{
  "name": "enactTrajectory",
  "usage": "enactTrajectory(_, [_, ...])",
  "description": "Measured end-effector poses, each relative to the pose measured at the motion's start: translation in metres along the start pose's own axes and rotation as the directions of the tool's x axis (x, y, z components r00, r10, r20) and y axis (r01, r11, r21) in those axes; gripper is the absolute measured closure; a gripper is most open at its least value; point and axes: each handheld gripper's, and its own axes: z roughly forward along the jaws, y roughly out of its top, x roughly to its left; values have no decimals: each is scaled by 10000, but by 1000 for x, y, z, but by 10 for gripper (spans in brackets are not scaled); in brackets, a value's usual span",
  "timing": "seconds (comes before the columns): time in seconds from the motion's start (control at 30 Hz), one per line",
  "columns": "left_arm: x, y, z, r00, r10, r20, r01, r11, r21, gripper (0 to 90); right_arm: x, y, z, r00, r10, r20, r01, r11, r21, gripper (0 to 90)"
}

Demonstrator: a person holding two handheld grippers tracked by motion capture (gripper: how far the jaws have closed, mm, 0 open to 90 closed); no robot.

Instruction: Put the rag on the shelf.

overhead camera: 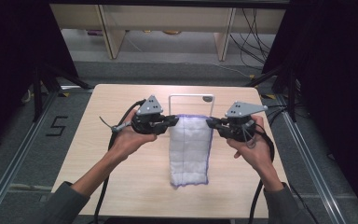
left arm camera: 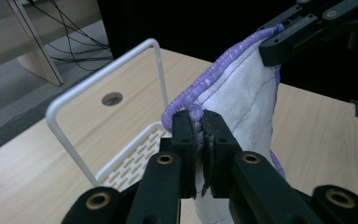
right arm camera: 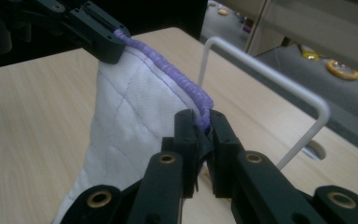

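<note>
A white quilted cloth (overhead camera: 189, 149) with purple trim hangs from its top edge, its lower part lying on the table toward the person. My left gripper (overhead camera: 176, 121) is shut on the cloth's top left corner, and my right gripper (overhead camera: 209, 122) is shut on the top right corner. In the left gripper view the jaws (left arm camera: 199, 122) pinch the purple hem of the cloth (left arm camera: 242, 100), with the other gripper clamped at the far corner. The right gripper view shows its jaws (right arm camera: 202, 122) closed on the trim of the cloth (right arm camera: 130, 116). Just behind the raised edge stands a white wire rack (overhead camera: 191, 96).
The wooden table (overhead camera: 121, 168) has a round hole (overhead camera: 207, 98) near its far edge. The rack's slotted base (left arm camera: 135, 156) lies under the left gripper. Black curtains flank both sides, and cables lie on the floor beyond the table.
</note>
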Motion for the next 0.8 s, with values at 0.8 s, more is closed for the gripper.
enactTrajectory(0.8, [63,72,15,9926,80,-1209,-126,9992,-372,843,-60,81,21,9931,640,984,-598,9972,-447,846])
